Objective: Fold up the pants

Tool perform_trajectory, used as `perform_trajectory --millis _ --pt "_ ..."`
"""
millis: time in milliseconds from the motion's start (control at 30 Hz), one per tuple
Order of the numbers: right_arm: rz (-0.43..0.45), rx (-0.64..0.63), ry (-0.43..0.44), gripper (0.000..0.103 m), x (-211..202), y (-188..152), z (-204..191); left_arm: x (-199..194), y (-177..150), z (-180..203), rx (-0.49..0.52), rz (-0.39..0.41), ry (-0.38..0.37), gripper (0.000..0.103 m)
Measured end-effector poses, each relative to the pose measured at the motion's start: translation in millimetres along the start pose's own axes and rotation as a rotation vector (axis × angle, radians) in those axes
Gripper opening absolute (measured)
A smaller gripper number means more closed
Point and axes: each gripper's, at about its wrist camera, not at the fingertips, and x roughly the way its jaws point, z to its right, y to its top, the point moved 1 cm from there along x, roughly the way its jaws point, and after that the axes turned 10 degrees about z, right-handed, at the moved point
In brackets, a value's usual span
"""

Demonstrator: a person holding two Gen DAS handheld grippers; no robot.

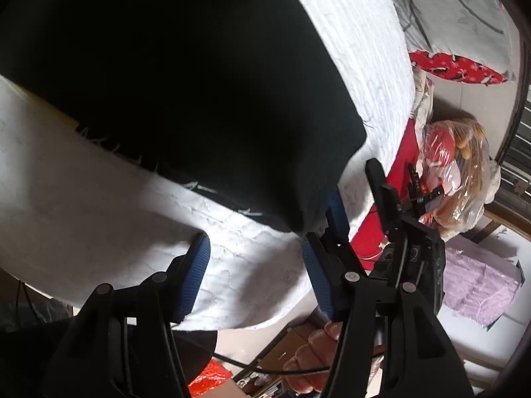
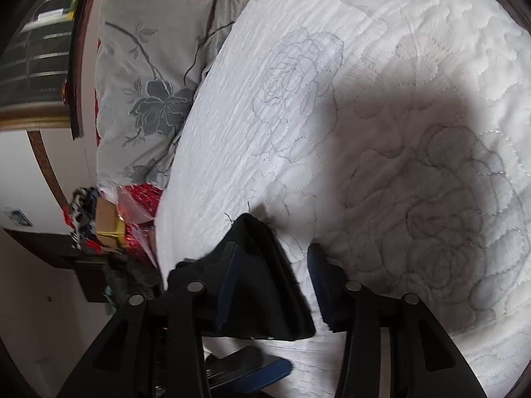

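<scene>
black pants (image 1: 166,76) run past the frame's top.

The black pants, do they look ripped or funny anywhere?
A little. The black pants have loose threads sticking out along the raw edge that lies on the white quilt, so that edge looks frayed. In the right wrist view a few stray threads also poke out from the corner of the pants beside the right tongs.

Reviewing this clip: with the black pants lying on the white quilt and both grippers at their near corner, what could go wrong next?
1. The left gripper is open, with only quilt between its fingers; closing now could pinch the quilt instead of the black pants.
2. The right gripper looks open, a corner draped over one of its fingers, so the fabric may slide off if lifted.
</scene>
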Motion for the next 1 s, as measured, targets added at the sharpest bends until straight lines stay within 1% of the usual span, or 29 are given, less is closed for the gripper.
perform_trajectory --millis 67,133,200,300,367,467,633,667,700,733,767,800,833,867,900,933,967,1000 --pt "-0.017 0.005 0.005 0.048 6 3 -1 1 1 -1 -0.007 -0.001 0.005 0.056" --pt "-0.033 -0.010 0.002 0.048 12 6 -4 4 3 1 -0.002 -0.002 0.014 0.061" --pt "-0.046 -0.023 -0.002 0.048 18 8 -9 4 3 3 0.004 0.001 0.022 0.061" --pt "-0.072 -0.056 -0.011 0.048 27 11 -17 1 5 16 0.050 0.032 -0.015 0.061" --pt "-0.086 -0.070 -0.018 0.048 32 12 -22 -2 6 22 0.088 0.059 -0.020 0.061" --pt "-0.097 -0.079 -0.023 0.048 37 13 -25 4 6 16 0.091 0.053 -0.022 0.061" --pt "-0.102 -0.049 -0.008 0.048 40 15 -22 3 7 19 0.126 0.055 -0.029 0.060" --pt "-0.104 -0.045 -0.004 0.048 41 15 -22 2 8 19 0.135 0.053 -0.028 0.056" --pt "-0.105 -0.045 -0.004 0.048 41 15 -22 1 8 19 0.148 0.047 -0.024 0.049" --pt "-0.108 -0.048 -0.004 0.048 41 15 -22 2 9 19 0.156 0.036 -0.021 0.043" --pt "-0.111 -0.050 -0.004 0.047 41 15 -22 2 10 19 0.164 0.023 -0.014 0.032" --pt "-0.106 -0.052 -0.009 0.041 40 14 -23 5 11 20 0.172 0.010 -0.004 0.023" --pt "-0.102 -0.059 -0.019 0.027 40 14 -23 4 13 18 0.176 -0.003 0.004 0.020" --pt "-0.102 -0.073 -0.037 0.019 40 12 -24 5 14 16 0.174 -0.013 0.006 0.015" --pt "-0.095 -0.088 -0.058 0.015 39 12 -25 3 15 14 0.165 -0.028 -0.003 0.014" --pt "-0.085 -0.095 -0.058 0.013 37 10 -26 1 16 15 0.163 -0.037 -0.011 0.012" --pt "-0.070 -0.099 -0.053 0.011 34 8 -29 -2 15 17 0.170 -0.039 -0.017 0.010" --pt "-0.059 -0.108 -0.052 0.010 31 7 -33 -6 15 19 0.179 -0.038 -0.024 0.010"
